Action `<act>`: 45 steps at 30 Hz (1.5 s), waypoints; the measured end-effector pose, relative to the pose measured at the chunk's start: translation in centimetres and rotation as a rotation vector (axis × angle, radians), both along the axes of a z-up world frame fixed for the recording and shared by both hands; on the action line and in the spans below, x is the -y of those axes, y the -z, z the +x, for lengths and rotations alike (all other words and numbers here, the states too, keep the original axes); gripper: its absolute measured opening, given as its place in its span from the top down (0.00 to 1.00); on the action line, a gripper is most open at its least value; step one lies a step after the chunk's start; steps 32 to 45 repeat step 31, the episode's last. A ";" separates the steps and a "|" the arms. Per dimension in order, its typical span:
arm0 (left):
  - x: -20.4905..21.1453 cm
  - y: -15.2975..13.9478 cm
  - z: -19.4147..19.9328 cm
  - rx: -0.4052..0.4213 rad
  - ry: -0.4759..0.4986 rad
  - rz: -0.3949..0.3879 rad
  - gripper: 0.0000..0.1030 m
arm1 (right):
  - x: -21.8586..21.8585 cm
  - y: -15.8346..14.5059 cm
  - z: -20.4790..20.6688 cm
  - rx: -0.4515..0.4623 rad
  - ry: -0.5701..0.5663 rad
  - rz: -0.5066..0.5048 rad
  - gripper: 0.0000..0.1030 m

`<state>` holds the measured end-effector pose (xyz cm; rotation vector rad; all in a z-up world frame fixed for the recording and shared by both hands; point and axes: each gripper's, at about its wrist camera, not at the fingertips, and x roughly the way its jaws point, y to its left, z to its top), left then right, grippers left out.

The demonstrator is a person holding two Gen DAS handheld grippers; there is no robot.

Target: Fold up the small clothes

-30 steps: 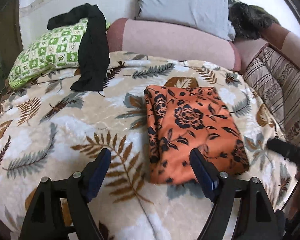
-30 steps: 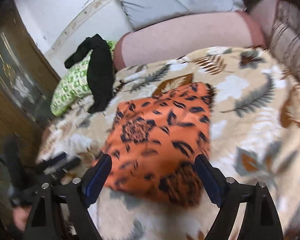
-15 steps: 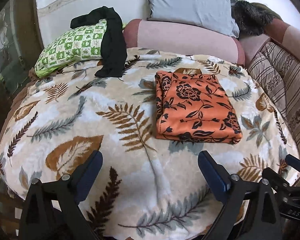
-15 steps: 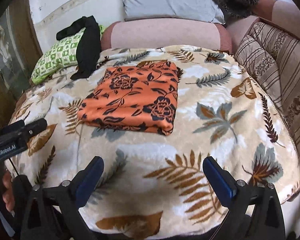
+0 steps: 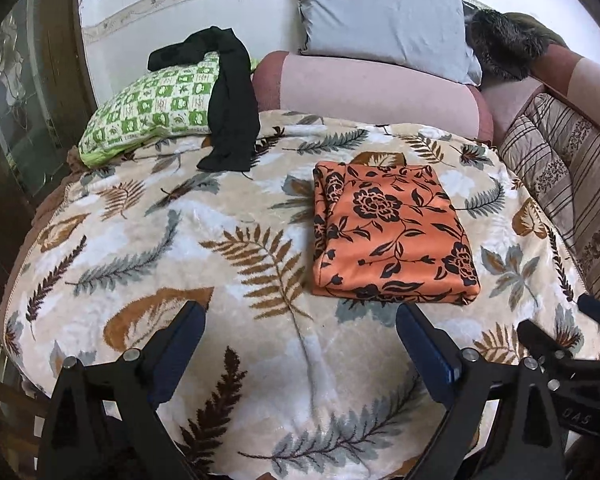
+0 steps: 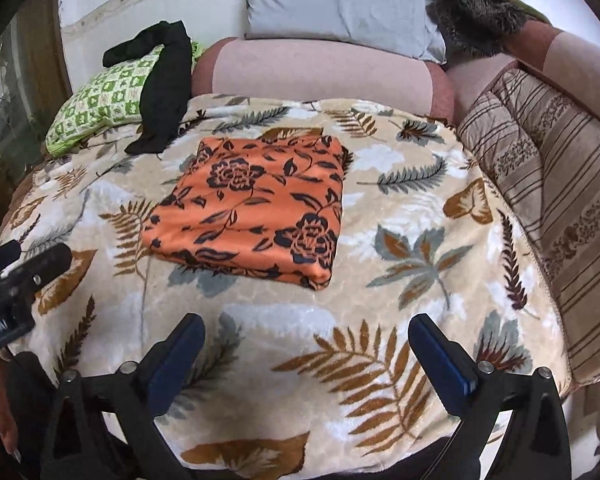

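Observation:
A folded orange cloth with black flowers [image 5: 388, 236] [image 6: 256, 204] lies flat on the leaf-patterned blanket [image 5: 140, 240] [image 6: 400, 208]. A black garment [image 5: 232, 112] [image 6: 164, 88] is draped over a green checked pillow [image 5: 148, 112] [image 6: 100, 100] at the back left. My left gripper [image 5: 298, 312] hovers open near the bed's front edge, short of the orange cloth, with nothing between its fingers. My right gripper [image 6: 306, 322] is likewise back from the cloth; its jaws are opening and hold nothing. Each gripper shows at the edge of the other's view.
A pink bolster [image 5: 372, 88] and a grey pillow [image 5: 384, 20] line the back. A striped brown cushion [image 6: 548, 184] runs along the right side. A dark furry item [image 6: 476, 16] sits at the back right. A dark cabinet [image 5: 16, 120] stands on the left.
Both grippers have pulled back from the orange cloth toward the bed's front edge and opened wider. The cloth now lies folded, free of both.

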<state>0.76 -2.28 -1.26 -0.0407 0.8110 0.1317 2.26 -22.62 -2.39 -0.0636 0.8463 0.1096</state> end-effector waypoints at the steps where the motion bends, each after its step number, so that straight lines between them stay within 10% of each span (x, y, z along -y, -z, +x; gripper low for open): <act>1: 0.0 0.0 0.1 0.001 -0.003 0.004 0.07 | 0.0 -0.3 0.0 0.011 0.003 0.002 0.00; 45: 1.6 -0.4 5.2 -0.008 0.067 -0.026 0.00 | -0.2 0.3 3.5 0.028 0.009 -0.036 0.00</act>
